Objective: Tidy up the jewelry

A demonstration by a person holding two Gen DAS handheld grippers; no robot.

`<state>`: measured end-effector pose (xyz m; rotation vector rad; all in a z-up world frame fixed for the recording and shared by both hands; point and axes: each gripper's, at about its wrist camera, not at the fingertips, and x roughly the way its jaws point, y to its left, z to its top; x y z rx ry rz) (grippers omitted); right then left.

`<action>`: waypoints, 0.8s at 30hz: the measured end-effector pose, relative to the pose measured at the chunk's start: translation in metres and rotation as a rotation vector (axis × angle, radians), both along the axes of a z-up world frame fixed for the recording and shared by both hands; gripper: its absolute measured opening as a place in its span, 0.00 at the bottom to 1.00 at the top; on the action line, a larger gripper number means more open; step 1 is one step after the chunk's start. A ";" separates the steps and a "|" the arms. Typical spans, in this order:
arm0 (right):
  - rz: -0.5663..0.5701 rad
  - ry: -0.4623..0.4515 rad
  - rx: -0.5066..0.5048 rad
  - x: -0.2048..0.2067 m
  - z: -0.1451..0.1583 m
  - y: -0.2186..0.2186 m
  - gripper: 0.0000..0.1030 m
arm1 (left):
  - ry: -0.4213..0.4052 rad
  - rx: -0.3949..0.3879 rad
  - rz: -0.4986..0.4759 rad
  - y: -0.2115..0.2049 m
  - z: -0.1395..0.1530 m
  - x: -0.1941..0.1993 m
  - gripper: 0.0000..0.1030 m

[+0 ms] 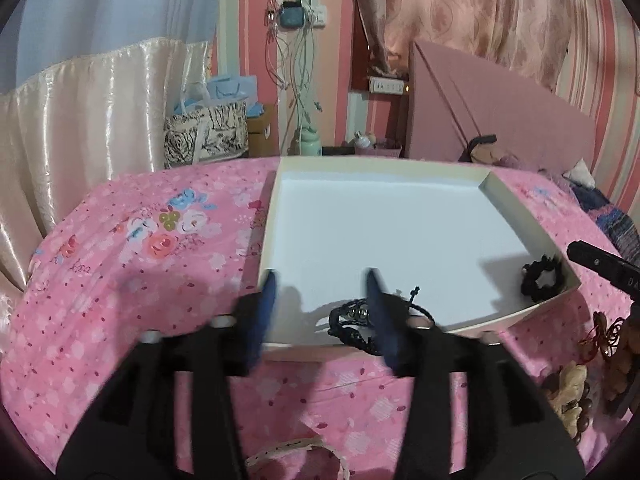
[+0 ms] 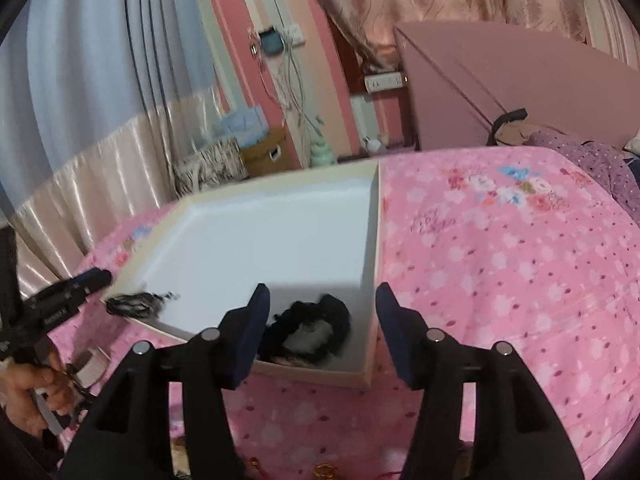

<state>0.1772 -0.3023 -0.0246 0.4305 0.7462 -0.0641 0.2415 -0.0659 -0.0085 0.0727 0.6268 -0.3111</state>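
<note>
Hovering with both sets of jaws spread wide and empty, you have nothing in either tool. Your left gripper hangs over the near edge of the shallow white cardboard box, and the black braided cord bracelet with small metal beads lies on the box floor just inside that edge, close to the right-hand blue pad. Your right gripper hangs over the box's near right corner, with the frilly black fabric scrunchie directly below and between its pads.

Judging from this, both pieces are already in the box, so the step in hand looks like lifting clear and going for the next loose piece. Rise straight up before you swing sideways; the box wall is low and light, and a pad catching the rim could drag the whole box across the pink floral bedsheet. Mind the bracelet's loose cord end beside your left pad so it does not snag.

Inside the box: the bracelet near the front left, the scrunchie in the front right corner, and the rest of the white floor bare. On the bedsheet outside, a cluster of brown and gold pieces waits near the right gripper's side, too blurred to name exactly.
</note>
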 end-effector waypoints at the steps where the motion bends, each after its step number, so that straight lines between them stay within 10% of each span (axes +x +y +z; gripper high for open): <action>1: -0.013 -0.020 0.003 -0.004 0.004 -0.004 0.54 | -0.008 -0.004 0.000 0.002 0.003 -0.002 0.48; 12: -0.066 -0.177 -0.001 -0.077 0.075 -0.041 0.54 | -0.090 -0.058 -0.006 0.035 0.051 -0.059 0.55; 24: -0.053 -0.041 -0.033 -0.153 0.019 -0.071 0.44 | -0.210 -0.077 0.105 0.111 0.018 -0.137 0.83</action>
